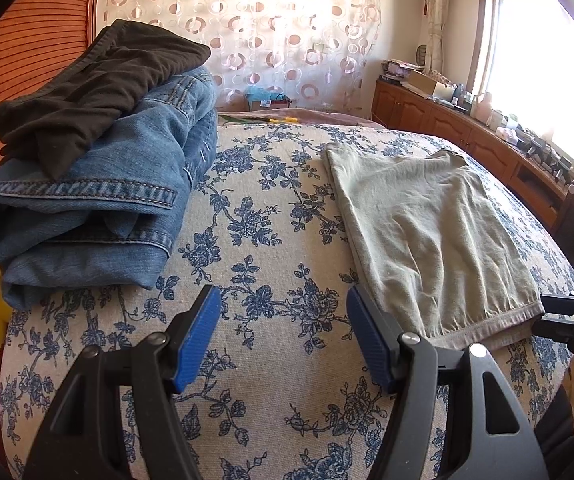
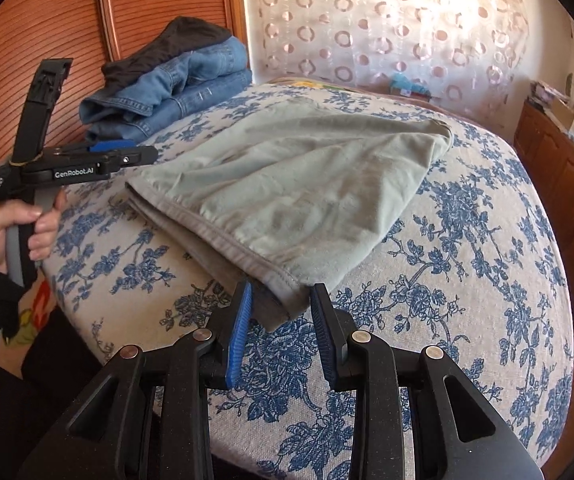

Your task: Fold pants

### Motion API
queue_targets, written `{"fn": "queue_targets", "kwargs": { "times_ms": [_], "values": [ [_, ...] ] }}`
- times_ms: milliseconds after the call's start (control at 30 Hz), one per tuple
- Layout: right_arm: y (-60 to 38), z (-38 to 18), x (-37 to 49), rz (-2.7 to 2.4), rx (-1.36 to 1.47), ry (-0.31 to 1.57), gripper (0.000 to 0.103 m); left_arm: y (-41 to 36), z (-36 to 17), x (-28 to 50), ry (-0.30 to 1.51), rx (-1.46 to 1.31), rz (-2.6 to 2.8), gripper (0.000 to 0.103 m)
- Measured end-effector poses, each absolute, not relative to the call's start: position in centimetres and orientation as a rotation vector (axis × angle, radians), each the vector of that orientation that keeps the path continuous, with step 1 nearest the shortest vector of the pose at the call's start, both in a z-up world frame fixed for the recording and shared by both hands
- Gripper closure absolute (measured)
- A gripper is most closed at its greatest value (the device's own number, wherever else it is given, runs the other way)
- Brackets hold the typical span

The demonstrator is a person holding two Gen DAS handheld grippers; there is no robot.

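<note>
While both tongs (image 1: 283,312) (image 2: 281,312) gape, one green pants (image 2: 287,184) lies folded.

Folded jeans (image 1: 99,200) under dark garment (image 1: 95,92); floral bedspread (image 1: 271,240).

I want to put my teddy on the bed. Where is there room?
Bare bedspread lies between the jeans pile and the green pants. More lies right of the pants, toward the wooden cabinets. The headboard corner is crowded: a black garment sits on the jeans. The front edge holds the left gripper and right gripper.
</note>
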State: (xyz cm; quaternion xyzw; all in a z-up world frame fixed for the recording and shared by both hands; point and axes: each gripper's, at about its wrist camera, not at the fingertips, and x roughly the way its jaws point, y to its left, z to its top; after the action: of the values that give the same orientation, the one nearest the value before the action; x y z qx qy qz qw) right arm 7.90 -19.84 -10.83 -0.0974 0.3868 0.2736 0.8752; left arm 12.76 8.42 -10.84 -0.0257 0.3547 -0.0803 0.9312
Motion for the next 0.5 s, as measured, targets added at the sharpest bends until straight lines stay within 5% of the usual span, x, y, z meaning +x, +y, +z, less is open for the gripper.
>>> {"fn": "queue_targets", "kwargs": {
  "times_ms": [200,500],
  "values": [
    [-20.3,-10.3,7.5,0.575,-0.188,0.782,0.097,8.4,-10.8,12.8,0.726,-0.052,-0.164,0.037],
    [-20.7,-10.0,6.3,0.602,-0.172,0.792,0.099,8.4,-10.8,12.8,0.727,-0.052,-0.164,0.037]
  ]
}}
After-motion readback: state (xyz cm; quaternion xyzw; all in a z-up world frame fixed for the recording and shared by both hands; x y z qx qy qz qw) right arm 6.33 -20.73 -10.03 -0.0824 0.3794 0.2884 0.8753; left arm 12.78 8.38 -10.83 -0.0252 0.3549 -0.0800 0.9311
